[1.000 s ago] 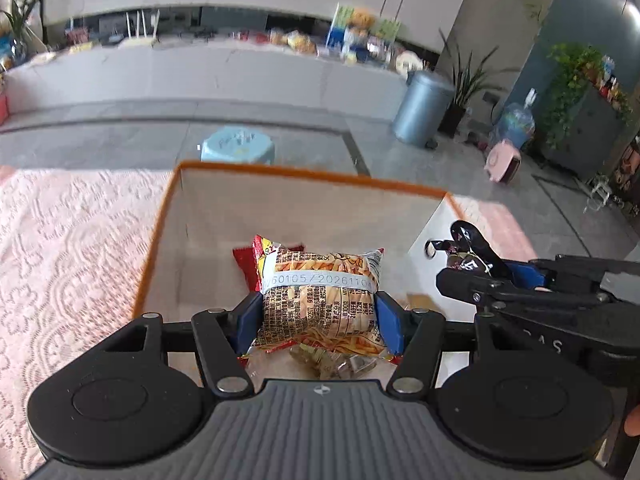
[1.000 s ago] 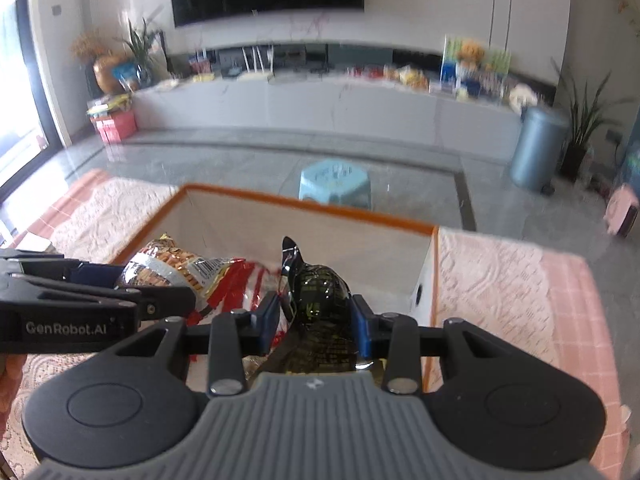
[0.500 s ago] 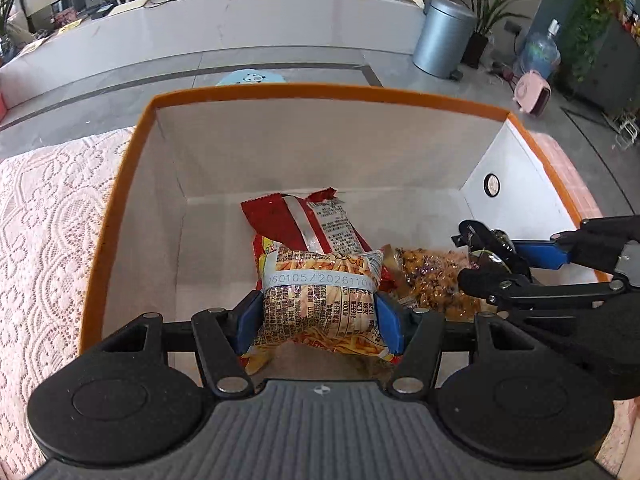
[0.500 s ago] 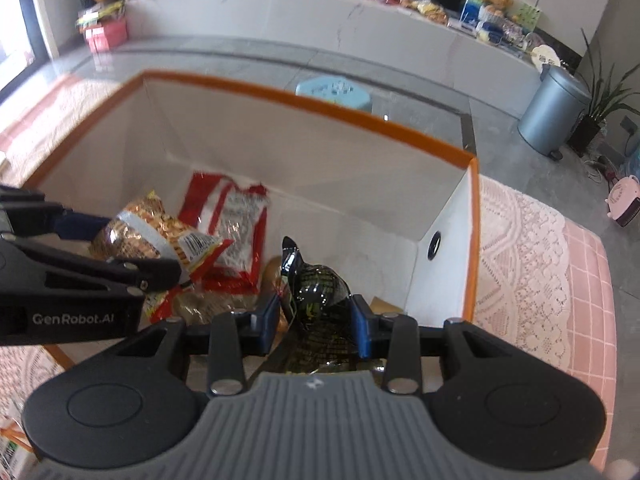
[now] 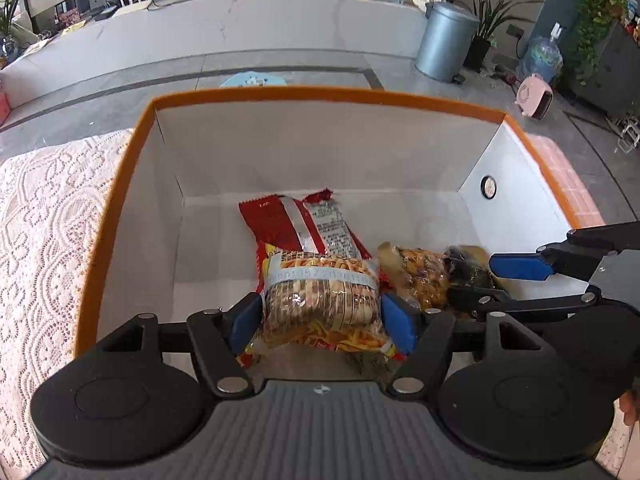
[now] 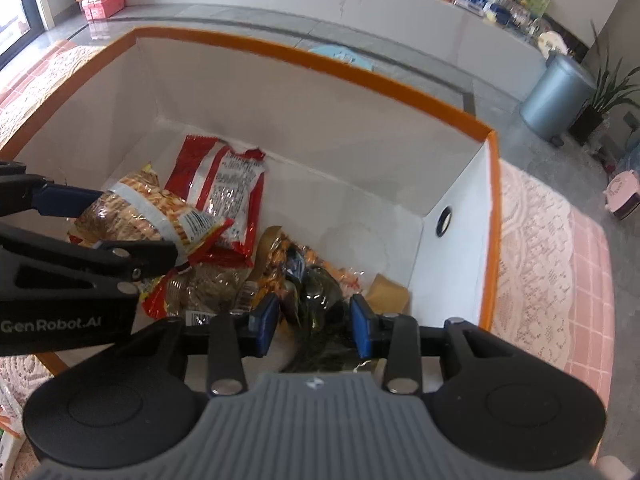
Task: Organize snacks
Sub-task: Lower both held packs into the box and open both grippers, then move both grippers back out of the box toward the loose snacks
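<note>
A white storage box with an orange rim point(image 5: 320, 94) point(image 6: 320, 58) stands on the lace-covered table. My left gripper point(image 5: 320, 316) is shut on a yellow-and-red snack bag point(image 5: 320, 300) and holds it inside the box; it also shows in the right wrist view point(image 6: 148, 216). My right gripper point(image 6: 312, 322) is open, its pads apart on either side of a dark green snack packet point(image 6: 320, 300) that lies on the box floor. A red snack bag point(image 5: 300, 226) point(image 6: 228, 192) and an orange nut packet point(image 5: 420, 276) lie on the box floor.
A pink lace cloth point(image 5: 44, 216) point(image 6: 552, 260) covers the table around the box. A round hole point(image 6: 444, 220) is in the box's right wall. A blue stool point(image 5: 252, 79) and a grey bin point(image 5: 444, 40) stand on the floor beyond.
Both grippers moved forward and down into the box. My right gripper opened and let go of the dark green packet. My left gripper still holds its bag.
</note>
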The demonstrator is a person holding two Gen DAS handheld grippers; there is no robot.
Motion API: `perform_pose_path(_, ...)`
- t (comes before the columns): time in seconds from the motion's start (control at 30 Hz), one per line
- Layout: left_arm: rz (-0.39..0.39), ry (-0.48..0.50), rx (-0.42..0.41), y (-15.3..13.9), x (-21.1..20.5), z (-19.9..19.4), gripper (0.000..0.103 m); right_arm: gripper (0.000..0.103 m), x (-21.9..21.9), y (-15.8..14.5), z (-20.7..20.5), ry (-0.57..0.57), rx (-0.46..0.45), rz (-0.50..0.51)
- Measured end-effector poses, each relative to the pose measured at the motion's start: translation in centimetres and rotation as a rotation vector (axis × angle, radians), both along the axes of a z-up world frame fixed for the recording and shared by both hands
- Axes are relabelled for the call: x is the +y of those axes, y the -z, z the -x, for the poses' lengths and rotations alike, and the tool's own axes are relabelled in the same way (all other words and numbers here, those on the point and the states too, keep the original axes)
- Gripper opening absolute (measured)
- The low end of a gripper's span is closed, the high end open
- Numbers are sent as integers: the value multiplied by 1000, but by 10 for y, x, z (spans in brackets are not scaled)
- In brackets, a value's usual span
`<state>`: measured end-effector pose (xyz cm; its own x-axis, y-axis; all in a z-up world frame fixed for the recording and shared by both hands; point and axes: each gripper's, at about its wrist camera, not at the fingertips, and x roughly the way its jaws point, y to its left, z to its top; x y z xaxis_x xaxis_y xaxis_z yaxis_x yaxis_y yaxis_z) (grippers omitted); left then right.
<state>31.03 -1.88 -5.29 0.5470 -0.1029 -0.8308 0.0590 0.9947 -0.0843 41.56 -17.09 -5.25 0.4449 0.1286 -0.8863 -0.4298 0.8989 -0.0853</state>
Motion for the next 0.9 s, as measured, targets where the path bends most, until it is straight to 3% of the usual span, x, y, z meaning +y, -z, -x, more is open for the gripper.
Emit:
perform_pose_path(0.13, 1, -18, -34, -11, 1, 7, 83, 43, -2, -11, 3, 7, -16, -21)
perform_pose_path(0.23, 17, -36, -59, -21, 4, 14, 86, 61, -6, -22, 8, 26, -51, -24)
perform_pose_path(0.3, 23, -47, -80, -28, 5, 21, 86, 65, -12, -31, 11, 39, -68, -49)
perform_pose_path(0.63, 39, -69, -243, -73, 2, 83, 86, 66, -44, -81, 58, 171, -217, -196)
perform_pose_path(0.9, 27, 15, -359, -99, -8, 151, 87, 74, -83, -110, 128, 305, -338, -361)
